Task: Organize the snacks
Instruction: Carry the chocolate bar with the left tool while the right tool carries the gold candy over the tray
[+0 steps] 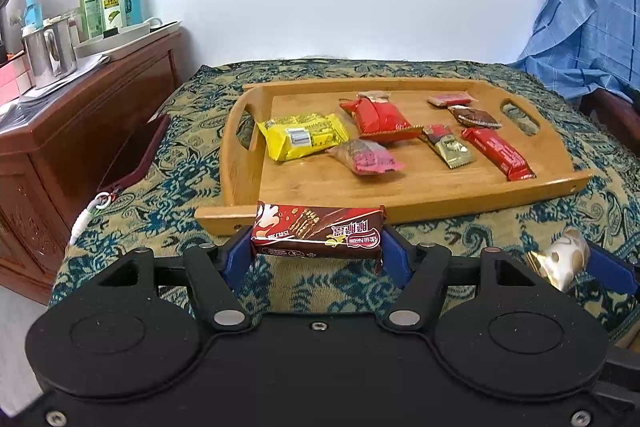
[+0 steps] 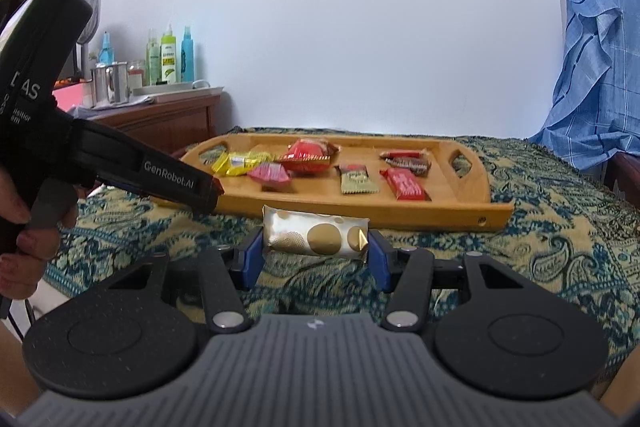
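Note:
My left gripper [image 1: 318, 247] is shut on a dark brown wafer bar [image 1: 318, 235], held above the patterned cloth just in front of the wooden tray [image 1: 400, 205]. My right gripper [image 2: 316, 251] is shut on a white and gold snack pack [image 2: 316, 237], also in front of the tray [image 2: 360, 217]; the pack shows in the left wrist view [image 1: 560, 261] at the right. The tray holds several snacks: a yellow pack [image 1: 302, 135], a big red pack [image 1: 378, 117], a pink pack [image 1: 366, 157], a gold pack [image 1: 450, 147] and a red bar [image 1: 498, 153].
A wooden cabinet [image 1: 80, 131] stands to the left with a metal mug [image 1: 50, 53], bottles [image 1: 110, 3] and a white tray. A dark red pouch [image 1: 132, 155] lies at the bed's left edge. Blue checked fabric [image 1: 592, 7] hangs at the right. The left gripper's body [image 2: 120, 163] crosses the right wrist view.

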Available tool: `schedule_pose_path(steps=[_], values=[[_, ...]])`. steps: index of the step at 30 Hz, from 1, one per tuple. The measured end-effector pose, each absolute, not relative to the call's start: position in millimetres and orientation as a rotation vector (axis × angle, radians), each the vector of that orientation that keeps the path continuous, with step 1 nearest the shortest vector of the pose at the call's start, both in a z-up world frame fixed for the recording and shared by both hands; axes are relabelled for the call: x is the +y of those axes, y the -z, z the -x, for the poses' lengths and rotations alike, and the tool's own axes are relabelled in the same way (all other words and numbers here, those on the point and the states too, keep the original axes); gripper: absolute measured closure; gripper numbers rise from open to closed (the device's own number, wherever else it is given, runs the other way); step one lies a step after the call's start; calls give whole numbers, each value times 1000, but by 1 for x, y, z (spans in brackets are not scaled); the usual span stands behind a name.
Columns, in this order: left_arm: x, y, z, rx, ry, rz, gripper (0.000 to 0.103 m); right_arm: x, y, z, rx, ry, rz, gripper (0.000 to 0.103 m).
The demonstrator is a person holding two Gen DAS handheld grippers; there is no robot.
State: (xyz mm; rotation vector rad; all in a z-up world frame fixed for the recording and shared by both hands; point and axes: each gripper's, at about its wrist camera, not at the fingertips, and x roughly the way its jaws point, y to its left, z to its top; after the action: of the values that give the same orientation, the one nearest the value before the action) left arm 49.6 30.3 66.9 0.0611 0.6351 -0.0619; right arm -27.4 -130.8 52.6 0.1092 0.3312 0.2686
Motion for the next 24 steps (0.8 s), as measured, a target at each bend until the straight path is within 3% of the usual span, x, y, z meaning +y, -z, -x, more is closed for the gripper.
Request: schedule_pose_path(steps=[24], values=[[10,-98,-124,614,61,-33,39,-170,-86,-69,287,-190,-165,46]])
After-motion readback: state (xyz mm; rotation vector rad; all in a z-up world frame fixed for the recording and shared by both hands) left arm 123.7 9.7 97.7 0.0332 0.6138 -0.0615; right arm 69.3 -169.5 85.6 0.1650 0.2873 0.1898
